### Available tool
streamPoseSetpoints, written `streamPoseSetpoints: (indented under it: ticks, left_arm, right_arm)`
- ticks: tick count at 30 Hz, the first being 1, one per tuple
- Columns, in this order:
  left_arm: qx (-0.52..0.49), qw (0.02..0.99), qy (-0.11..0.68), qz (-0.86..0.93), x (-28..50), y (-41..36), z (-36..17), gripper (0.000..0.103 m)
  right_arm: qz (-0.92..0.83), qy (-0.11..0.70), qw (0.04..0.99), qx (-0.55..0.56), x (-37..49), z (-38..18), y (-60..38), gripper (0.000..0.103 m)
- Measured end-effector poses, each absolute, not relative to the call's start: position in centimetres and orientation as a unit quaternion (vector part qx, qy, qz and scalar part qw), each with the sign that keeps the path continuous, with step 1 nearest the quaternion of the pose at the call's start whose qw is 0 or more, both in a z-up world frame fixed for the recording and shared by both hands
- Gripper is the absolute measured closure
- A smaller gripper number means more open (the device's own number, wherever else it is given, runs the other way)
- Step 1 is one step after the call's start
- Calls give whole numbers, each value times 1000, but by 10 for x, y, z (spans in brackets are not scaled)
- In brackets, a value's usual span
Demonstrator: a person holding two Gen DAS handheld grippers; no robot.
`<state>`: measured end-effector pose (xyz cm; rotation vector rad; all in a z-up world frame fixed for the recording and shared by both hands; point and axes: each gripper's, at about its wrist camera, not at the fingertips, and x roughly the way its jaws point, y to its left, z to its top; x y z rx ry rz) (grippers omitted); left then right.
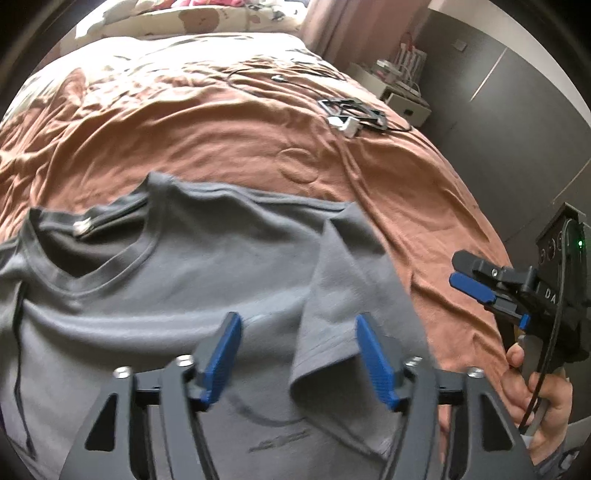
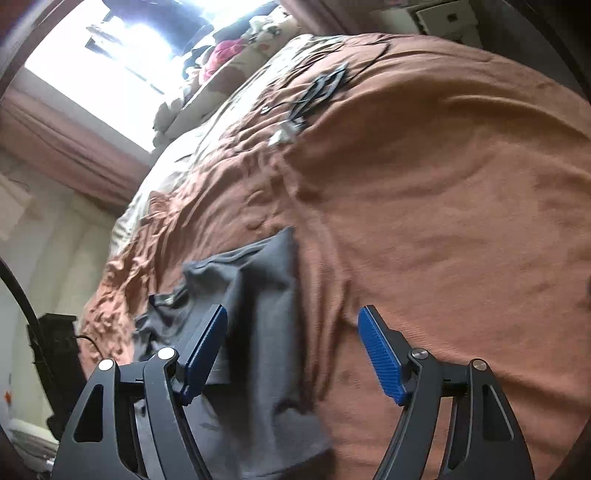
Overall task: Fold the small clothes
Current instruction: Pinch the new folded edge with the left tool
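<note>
A grey T-shirt [image 1: 192, 280] lies on the brown bedspread [image 1: 229, 140], its round neckline at the left and one sleeve [image 1: 332, 325] folded in over the chest. My left gripper [image 1: 299, 325] hovers over that sleeve with its blue pads wide apart and nothing between them. My right gripper [image 1: 465, 280] shows at the right edge of the left wrist view, held by a hand [image 1: 543, 398] above bare bedspread. In the right wrist view the right gripper [image 2: 291, 317] stands open over the T-shirt's [image 2: 266, 317] edge and the bedspread [image 2: 443, 221], gripping nothing.
A tangle of black cables with a white charger [image 1: 351, 118] lies farther up the bed. Patterned pillows [image 1: 177, 18] sit at the head. A white nightstand [image 1: 399, 92] and dark wardrobe doors [image 1: 517, 110] stand right of the bed. A bright window [image 2: 122, 62] with a pink curtain fills the right wrist view's upper left.
</note>
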<state>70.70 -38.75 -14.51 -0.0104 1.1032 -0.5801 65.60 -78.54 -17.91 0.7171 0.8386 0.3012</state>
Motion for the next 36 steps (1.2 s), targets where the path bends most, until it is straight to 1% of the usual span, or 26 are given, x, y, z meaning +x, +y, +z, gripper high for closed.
streamPoseSetpoints:
  ticks: [1, 6, 12, 17, 19, 26, 29, 32, 33, 34, 35, 36]
  left_arm:
    - [-3, 812, 516, -274, 707, -392, -145, 25]
    - [25, 807, 519, -280, 702, -423, -151, 25]
    - [93, 803, 535, -245, 697, -449, -176, 25]
    - [114, 821, 522, -202, 705, -426, -172, 25]
    - [106, 826, 521, -188, 712, -412, -167, 27]
    - [64, 831, 519, -188, 720, -380, -156, 28]
    - [53, 827, 524, -197, 722, -381, -161, 33]
    - [40, 824, 529, -199, 722, -382, -167, 39]
    - [39, 824, 530, -196, 723, -383, -169, 43]
    - [42, 825, 530, -190, 723, -383, -171, 50]
    - [44, 827, 530, -183, 724, -383, -172, 53]
    - [44, 828, 530, -175, 725, -382, -173, 60]
  right_arm:
    - [140, 399, 840, 340, 653, -176, -789, 31]
    - [130, 412, 840, 327, 646, -172, -797, 31]
    - [135, 414, 838, 329, 648, -167, -799, 31]
    - [140, 410, 837, 334, 649, -168, -801, 31]
    - [144, 409, 836, 336, 650, -169, -800, 31]
    - [153, 394, 841, 336, 652, -168, -793, 31]
    - [165, 396, 843, 325, 655, -168, -786, 43]
    - [168, 401, 843, 317, 657, -172, -782, 49]
    - [168, 404, 843, 314, 658, -173, -781, 50]
    - [168, 407, 842, 312, 659, -174, -779, 50]
    - [169, 408, 842, 311, 660, -174, -779, 50]
    - [169, 409, 841, 311, 661, -175, -778, 50]
